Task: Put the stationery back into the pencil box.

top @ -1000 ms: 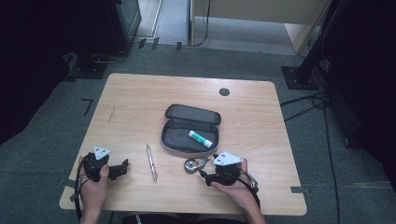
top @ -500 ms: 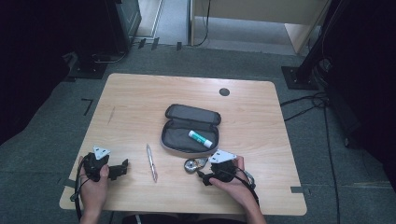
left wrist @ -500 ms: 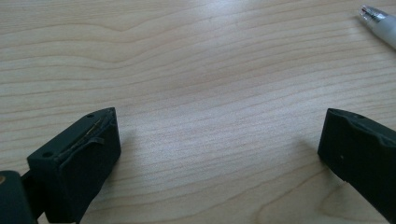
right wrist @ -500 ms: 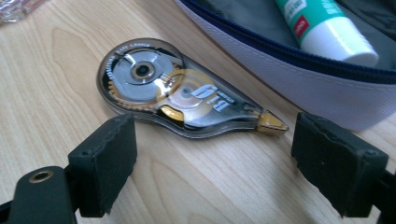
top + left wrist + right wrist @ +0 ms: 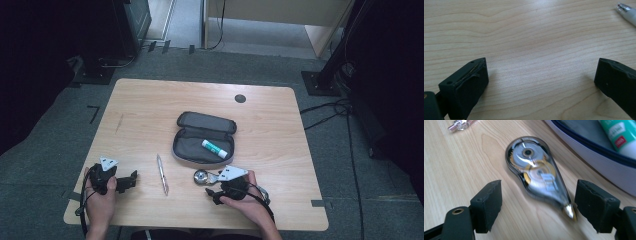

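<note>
My left gripper (image 5: 131, 180) rests low at the near-left of the surface (image 5: 150, 107), fingers spread over bare wood. The pen (image 5: 162, 173) lies just beside it to the right. Next comes the correction tape dispenser (image 5: 537, 173), flat on the wood and framed between the spread fingers of my right gripper (image 5: 537, 207); the open pencil case (image 5: 204, 137) with a glue stick (image 5: 214, 149) sits just behind. I judge I'm lining up a grasp: advance slightly, then close across its body. Compared with a second ago, my right gripper has turned and drawn nearer the dispenser; the left is unchanged.
</note>
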A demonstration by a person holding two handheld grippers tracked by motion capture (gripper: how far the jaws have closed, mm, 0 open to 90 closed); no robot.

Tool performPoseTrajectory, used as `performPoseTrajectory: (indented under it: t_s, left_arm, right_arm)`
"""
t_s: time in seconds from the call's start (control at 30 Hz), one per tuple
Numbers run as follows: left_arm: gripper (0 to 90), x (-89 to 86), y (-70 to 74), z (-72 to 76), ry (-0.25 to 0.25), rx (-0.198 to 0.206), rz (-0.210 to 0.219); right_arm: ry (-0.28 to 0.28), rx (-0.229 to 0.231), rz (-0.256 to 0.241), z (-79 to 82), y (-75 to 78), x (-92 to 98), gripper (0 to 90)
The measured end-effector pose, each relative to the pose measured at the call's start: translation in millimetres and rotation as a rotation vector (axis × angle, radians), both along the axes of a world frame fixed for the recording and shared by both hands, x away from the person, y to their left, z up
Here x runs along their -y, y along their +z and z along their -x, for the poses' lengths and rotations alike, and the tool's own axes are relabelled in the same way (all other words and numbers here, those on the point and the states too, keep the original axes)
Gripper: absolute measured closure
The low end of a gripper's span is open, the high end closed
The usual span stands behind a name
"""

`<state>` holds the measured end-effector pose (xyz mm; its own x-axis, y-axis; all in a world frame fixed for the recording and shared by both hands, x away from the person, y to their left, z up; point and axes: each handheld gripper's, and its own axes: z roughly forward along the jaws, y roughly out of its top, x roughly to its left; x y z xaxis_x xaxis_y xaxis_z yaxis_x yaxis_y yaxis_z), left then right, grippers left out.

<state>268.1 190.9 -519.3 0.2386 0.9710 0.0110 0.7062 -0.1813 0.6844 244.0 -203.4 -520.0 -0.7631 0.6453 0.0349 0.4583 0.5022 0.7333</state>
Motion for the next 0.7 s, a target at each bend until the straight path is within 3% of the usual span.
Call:
performPoseTrajectory:
  t_s: [0.23, 0.43, 0.7]
  left_arm:
    - [0.0, 0.0, 0.0, 0.0, 0.0, 0.0, 0.0]
    - [0.0, 0.0, 0.0, 0.0, 0.0, 0.0, 0.0]
    - [0.0, 0.0, 0.0, 0.0, 0.0, 0.0, 0.0]
  right_arm:
    - [0.0, 0.026, 0.003, -5.4, -0.2, -15.1, 28.7]
    - [-0.016, 0.011, -0.024, -10.3, -0.3, -24.0, 32.7]
    - [0.023, 0.019, -0.02, -6.4, -0.5, -29.8, 41.5]
